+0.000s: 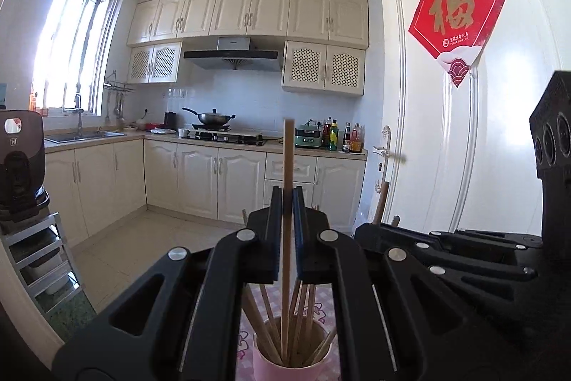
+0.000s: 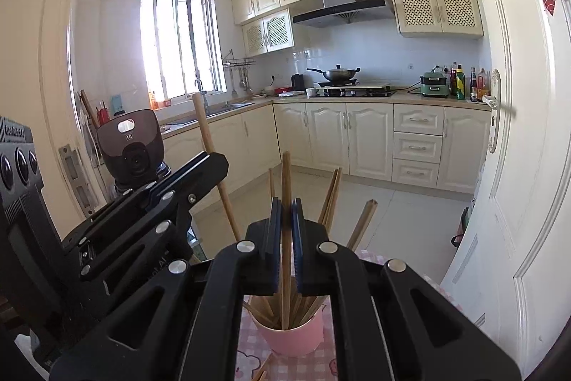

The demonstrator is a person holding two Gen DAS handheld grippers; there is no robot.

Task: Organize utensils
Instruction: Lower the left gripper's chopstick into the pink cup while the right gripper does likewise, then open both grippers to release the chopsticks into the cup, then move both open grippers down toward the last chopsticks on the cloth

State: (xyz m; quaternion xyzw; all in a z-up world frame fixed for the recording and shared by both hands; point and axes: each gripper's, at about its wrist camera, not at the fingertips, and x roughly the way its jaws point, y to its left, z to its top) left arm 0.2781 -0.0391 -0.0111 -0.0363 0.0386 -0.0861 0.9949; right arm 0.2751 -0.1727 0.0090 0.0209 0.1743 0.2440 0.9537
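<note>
Both grippers, left (image 1: 287, 199) and right (image 2: 286, 207), jaws clamped on wooden chopsticks (image 1: 287, 159), poised to release into the pink cup (image 2: 292, 340) below.

1. I note the cup (image 2: 291, 338) stands on the tablecloth (image 2: 249, 359), below both grippers.
2. Chopsticks (image 2: 332, 195) stand inside it.
3. Left gripper (image 1: 287, 202) sits left of right gripper (image 2: 286, 209).

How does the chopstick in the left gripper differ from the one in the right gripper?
The left gripper holds its chopstick with a long pale length showing above the jaws; the right gripper holds its chopstick with a shorter, darker brown length above them. Both are wooden, stand nearly upright between shut jaws, and have lower ends inside the pink cup among other chopsticks.
</note>
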